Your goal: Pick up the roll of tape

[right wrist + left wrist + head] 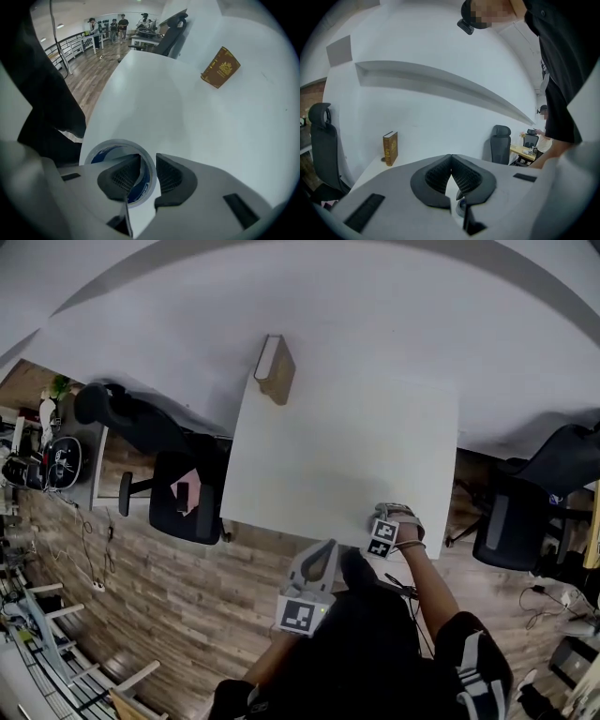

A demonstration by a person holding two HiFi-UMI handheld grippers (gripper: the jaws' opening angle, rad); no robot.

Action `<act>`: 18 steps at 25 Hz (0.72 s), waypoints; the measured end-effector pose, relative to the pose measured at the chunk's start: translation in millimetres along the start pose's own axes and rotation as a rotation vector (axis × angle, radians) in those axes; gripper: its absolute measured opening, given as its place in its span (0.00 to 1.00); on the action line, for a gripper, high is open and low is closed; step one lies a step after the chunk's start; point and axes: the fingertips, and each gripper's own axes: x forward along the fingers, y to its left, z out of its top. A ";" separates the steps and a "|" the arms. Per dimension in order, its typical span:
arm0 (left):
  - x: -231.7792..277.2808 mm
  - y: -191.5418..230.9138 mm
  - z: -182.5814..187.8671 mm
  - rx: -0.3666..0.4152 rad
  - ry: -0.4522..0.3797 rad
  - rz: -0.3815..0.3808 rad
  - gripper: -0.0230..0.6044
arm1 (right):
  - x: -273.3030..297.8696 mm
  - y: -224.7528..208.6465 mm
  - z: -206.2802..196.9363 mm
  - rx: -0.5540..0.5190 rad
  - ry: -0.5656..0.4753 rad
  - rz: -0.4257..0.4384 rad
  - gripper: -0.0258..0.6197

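Observation:
The roll of tape [119, 154], white-rimmed with a blue inside, lies flat on the white table [197, 122] near its front corner. My right gripper [148, 161] points steeply down over it. One jaw sits inside the roll's hole, the other outside, so the roll's wall stands between them with a gap on the outer side; the jaws are open. In the head view the right gripper [380, 523] is at the table's front right corner and hides the roll. My left gripper [323, 551] hangs just off the front edge, shut and empty [451, 157].
A brown book [275, 368] stands upright at the table's far edge, also seen as the book [220, 67]. Black office chairs stand left [183, 493] and right [516, 521] of the table. The wooden floor holds desks and clutter at the far left, and people [117, 23] stand far off.

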 end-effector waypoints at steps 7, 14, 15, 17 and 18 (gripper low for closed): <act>-50.2 -5.2 -9.0 0.010 -0.029 -0.015 0.07 | -19.5 3.4 -1.9 0.112 -0.019 -0.087 0.14; -145.7 -16.1 -27.1 0.024 -0.063 -0.068 0.07 | -89.1 44.2 -3.0 0.268 -0.081 -0.354 0.13; -160.3 -18.1 -29.9 0.024 -0.068 -0.079 0.07 | -106.9 52.9 0.1 0.305 -0.109 -0.399 0.13; -187.6 -22.8 -34.7 0.021 -0.074 -0.106 0.07 | -147.1 72.0 7.8 0.389 -0.181 -0.490 0.13; -199.9 -25.5 -36.2 0.024 -0.076 -0.121 0.07 | -169.4 82.1 12.1 0.435 -0.223 -0.533 0.13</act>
